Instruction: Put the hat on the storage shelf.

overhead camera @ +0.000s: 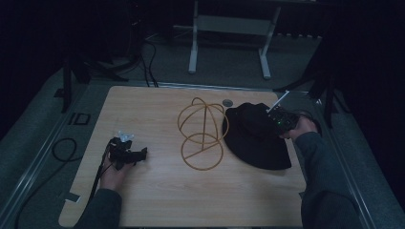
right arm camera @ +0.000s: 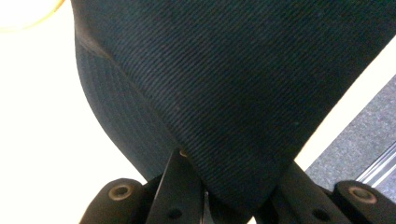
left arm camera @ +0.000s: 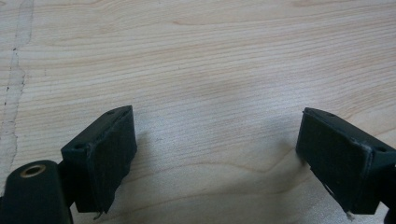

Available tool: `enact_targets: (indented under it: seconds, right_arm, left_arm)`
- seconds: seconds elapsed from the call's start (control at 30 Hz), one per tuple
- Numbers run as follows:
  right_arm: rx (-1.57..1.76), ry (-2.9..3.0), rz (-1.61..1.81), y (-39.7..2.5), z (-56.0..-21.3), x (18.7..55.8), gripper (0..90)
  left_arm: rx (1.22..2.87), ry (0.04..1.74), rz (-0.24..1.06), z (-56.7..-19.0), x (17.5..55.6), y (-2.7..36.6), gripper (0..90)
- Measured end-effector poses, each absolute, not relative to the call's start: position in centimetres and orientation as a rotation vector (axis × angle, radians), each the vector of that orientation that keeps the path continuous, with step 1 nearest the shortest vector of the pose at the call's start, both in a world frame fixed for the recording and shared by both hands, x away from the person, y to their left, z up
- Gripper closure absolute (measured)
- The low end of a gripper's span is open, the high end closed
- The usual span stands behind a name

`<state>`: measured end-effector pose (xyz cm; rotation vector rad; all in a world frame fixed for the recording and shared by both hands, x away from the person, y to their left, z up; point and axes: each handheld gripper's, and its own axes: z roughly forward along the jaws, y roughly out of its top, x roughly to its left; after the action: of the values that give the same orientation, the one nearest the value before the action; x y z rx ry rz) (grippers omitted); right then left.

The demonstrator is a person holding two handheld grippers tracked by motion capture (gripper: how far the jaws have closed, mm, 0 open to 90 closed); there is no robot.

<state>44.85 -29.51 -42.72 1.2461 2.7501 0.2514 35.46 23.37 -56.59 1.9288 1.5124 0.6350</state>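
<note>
- Black fabric of the hat (overhead camera: 255,138) is lying on the wooden table (overhead camera: 157,200) at about 3 o'clock from the table's middle, close to the right edge.
- Right gripper (overhead camera: 282,119) is sitting at the 2 o'clock side of the hat, and the person's right hand is holding it there.
- In the right gripper view the dark ribbed cloth (right arm camera: 224,88) is running down between the 2 jaws, and they are pinching it tightly.
- Golden wire stand (overhead camera: 201,133), made of several rings, is standing just beside the hat at its 9 o'clock side; I cannot tell if they are touching.
- Left gripper (overhead camera: 128,153) is resting low over the table at about 8 o'clock from the middle, well apart from the hat.
- In the left gripper view its 2 jaws are standing wide apart, with bare wood grain (left arm camera: 210,70) between them.
</note>
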Motion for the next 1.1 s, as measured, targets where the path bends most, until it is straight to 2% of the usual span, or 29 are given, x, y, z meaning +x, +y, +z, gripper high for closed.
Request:
enact_targets:
  seconds: [1.1]
  right_arm:
    - [1.206,2.63,0.589,-30.9,-35.1,42.4,86.6]
  left_arm:
    - [1.926,1.511,0.637,-56.6,35.5,23.4,12.5]
